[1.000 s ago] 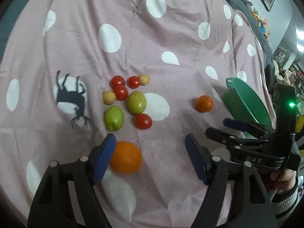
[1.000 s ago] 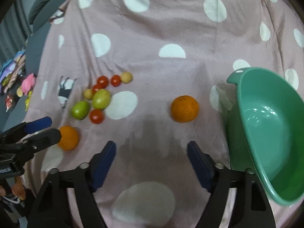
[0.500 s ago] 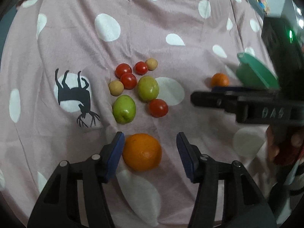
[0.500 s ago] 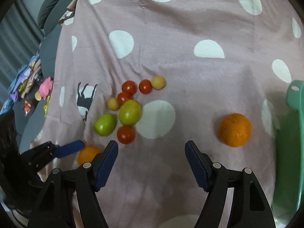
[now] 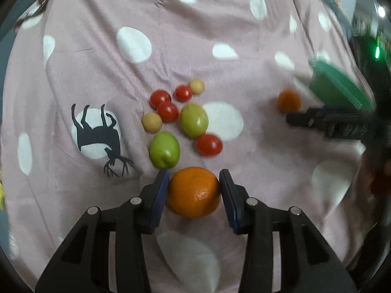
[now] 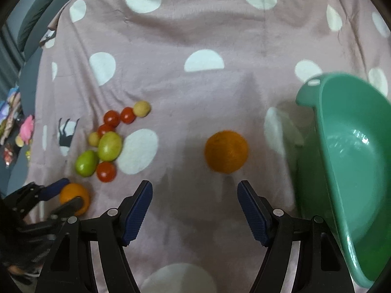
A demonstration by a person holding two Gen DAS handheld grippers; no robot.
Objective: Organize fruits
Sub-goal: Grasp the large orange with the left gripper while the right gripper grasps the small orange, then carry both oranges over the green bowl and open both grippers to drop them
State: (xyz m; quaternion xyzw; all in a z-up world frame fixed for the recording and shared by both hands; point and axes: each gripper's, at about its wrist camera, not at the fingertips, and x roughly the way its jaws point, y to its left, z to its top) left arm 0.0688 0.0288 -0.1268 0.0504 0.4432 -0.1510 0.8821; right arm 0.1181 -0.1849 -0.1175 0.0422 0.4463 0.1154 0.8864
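Two oranges lay on the spotted pink cloth [image 6: 195, 85], one at each gripper. The near orange [image 5: 193, 191] sat between the blue pads [image 5: 161, 195] of the left gripper [image 5: 194, 193]; both pads stood at its sides, apparently touching, so the tongs were narrowed around the fruit. Whether they had clamped firmly could not be told, and the fruit appeared to rest on the cloth. This placement suggested a side grip across the widest part, likely chosen so the round fruit would not roll out.

The left gripper pointed forward and low over the cloth, fingers level with the fruit. The right gripper [image 6: 195, 210] was held above the cloth with its tongs wide and nothing between them. The second orange [image 6: 226, 151] lay just ahead of its fingertips, apart from them.

The green bowl [image 6: 325, 146] stood tilted at the right, probably the destination. A cluster of green fruits [image 5: 194, 119], red tomatoes [image 5: 209, 144] and small yellow fruits [image 5: 152, 122] lay near the left gripper, untouched.
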